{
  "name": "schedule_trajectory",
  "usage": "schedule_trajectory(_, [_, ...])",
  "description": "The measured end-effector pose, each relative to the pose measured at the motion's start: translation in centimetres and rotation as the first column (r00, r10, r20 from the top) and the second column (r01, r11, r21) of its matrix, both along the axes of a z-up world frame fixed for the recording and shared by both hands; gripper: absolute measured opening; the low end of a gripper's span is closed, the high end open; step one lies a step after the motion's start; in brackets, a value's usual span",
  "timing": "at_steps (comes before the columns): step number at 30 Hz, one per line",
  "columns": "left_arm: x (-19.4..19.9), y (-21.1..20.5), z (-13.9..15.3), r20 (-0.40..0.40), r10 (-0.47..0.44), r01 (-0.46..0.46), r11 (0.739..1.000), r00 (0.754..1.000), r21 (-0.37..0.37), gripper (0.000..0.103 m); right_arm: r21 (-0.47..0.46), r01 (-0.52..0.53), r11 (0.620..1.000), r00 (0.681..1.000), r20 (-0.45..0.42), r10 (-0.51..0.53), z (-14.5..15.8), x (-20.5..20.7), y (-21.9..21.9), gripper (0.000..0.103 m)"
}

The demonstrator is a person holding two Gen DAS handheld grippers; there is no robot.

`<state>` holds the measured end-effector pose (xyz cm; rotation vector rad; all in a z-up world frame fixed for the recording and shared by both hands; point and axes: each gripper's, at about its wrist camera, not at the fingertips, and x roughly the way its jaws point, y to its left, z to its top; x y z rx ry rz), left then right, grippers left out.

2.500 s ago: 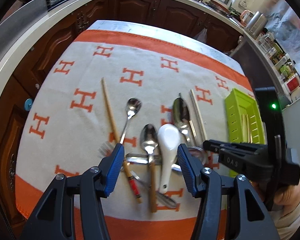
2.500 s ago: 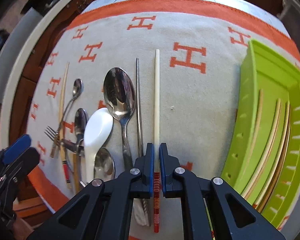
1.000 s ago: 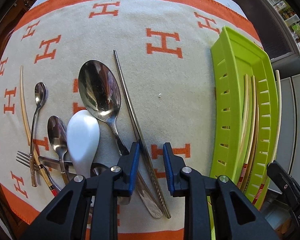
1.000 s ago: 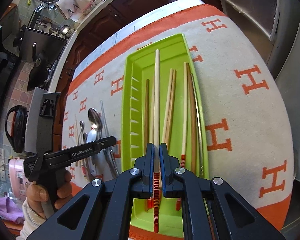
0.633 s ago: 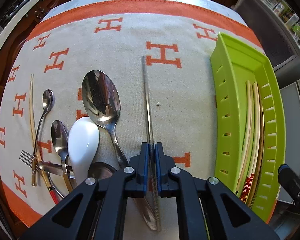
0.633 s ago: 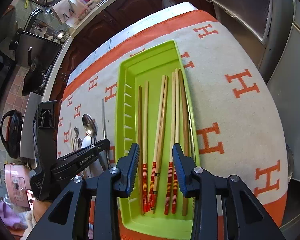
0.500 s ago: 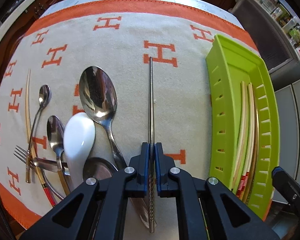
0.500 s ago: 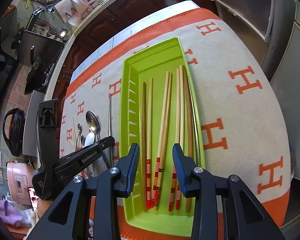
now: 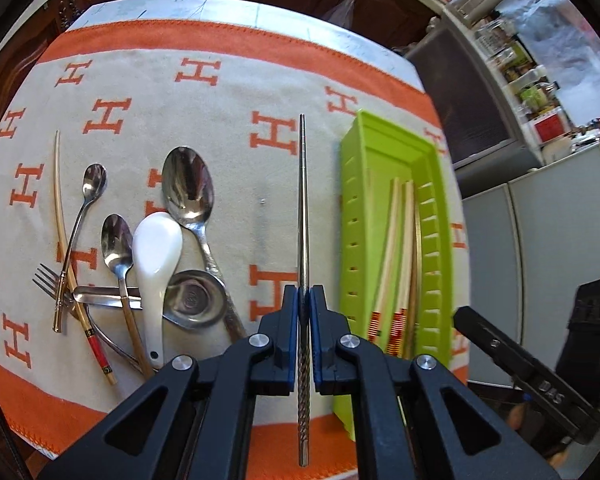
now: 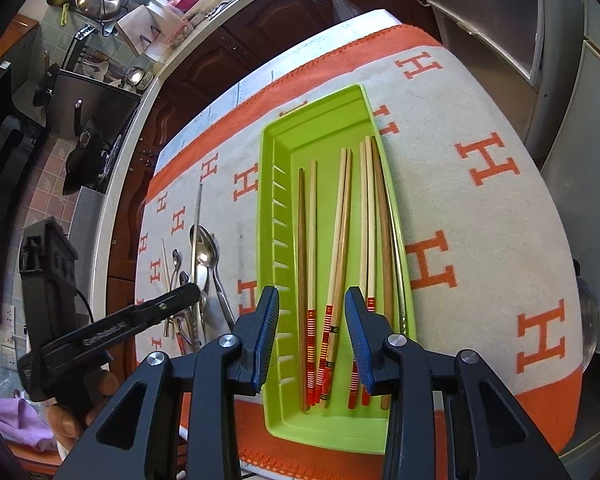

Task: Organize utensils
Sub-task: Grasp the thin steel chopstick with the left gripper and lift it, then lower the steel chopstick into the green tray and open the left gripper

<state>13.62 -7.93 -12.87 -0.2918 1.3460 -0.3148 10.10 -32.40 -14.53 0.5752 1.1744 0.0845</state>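
Left gripper (image 9: 305, 312) clamped tight on metal chopstick (image 9: 302, 216), frame centre. Right gripper (image 10: 312, 328) part open, empty, above tray (image 10: 278, 184).

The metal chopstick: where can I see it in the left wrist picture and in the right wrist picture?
Left wrist: the metal chopstick runs up the centre, clamped in the left gripper.
Right wrist: it is a thin grey line at centre-left, above the spoons, left of the tray.
Shared landmark: the green tray.
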Motion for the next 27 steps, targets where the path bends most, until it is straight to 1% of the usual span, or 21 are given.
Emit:
schedule_trajectory(4, [0.8, -0.9, 1.7, 0.008, -0.035, 0.035, 0.998, 0.999, -0.044, 0.003, 0.010, 0.011, 1.000, 1.000, 0.009, -0.011, 0.3, -0.7, -0.6, 0.035])
schedule_trajectory(7, [0.8, -3.3, 2.2, 0.012, -0.070, 0.071, 0.996, 0.997, -0.055, 0.003, 0.004, 0.039, 0.999, 0.999, 0.014, -0.039, 0.6, -1.3, -1.2, 0.035])
schedule_trajectory(11, [1.1, -6.6, 1.4, -0.002, -0.113, 0.113, 0.993, 0.994, -0.043, 0.004, -0.014, 0.071, 0.997, 0.997, 0.027, -0.071, 1.1, -2.2, -2.0, 0.035])
schedule_trajectory(15, [1.3, -9.2, -0.1, -0.008, -0.156, 0.156, 0.988, 0.988, 0.009, 0.006, -0.022, 0.106, 0.994, 0.994, 0.033, -0.105, 1.5, -3.4, -3.1, 0.035])
schedule_trajectory(16, [1.1, -9.3, -0.4, -0.005, -0.165, 0.165, 0.986, 0.986, 0.019, 0.012, -0.026, 0.113, 0.993, 0.993, 0.032, -0.112, 1.5, -3.6, -3.3, 0.035])
schedule_trajectory(17, [0.9, -9.6, -0.5, 0.003, -0.172, 0.172, 0.985, 0.985, 0.032, 0.021, -0.025, 0.121, 0.992, 0.992, 0.032, -0.120, 1.4, -3.8, -3.6, 0.035])
schedule_trajectory(18, [0.7, -9.7, -0.4, 0.012, -0.176, 0.176, 0.983, 0.984, 0.044, 0.026, -0.026, 0.127, 0.992, 0.991, 0.031, -0.126, 1.4, -4.1, -3.9, 0.035])
schedule_trajectory(20, [0.0, -9.6, -0.1, 0.045, -0.188, 0.184, 0.980, 0.981, 0.076, 0.042, -0.029, 0.135, 0.990, 0.991, 0.027, -0.134, 1.2, -4.2, -4.0, 0.035])
schedule_trajectory(25, [-1.2, -8.3, 1.5, 0.124, -0.187, 0.171, 0.977, 0.975, 0.126, 0.061, -0.034, 0.130, 0.991, 0.991, 0.017, -0.129, 0.6, -4.1, -3.8, 0.035])
schedule_trajectory(26, [-1.5, -7.9, 1.8, 0.142, -0.186, 0.167, 0.977, 0.972, 0.136, 0.064, -0.035, 0.126, 0.991, 0.992, 0.016, -0.126, 0.6, -4.0, -3.6, 0.035])
schedule_trajectory(27, [-1.7, -7.6, 2.1, 0.157, -0.186, 0.163, 0.976, 0.970, 0.147, 0.065, -0.037, 0.123, 0.992, 0.992, 0.014, -0.122, 0.6, -3.8, -3.4, 0.035])
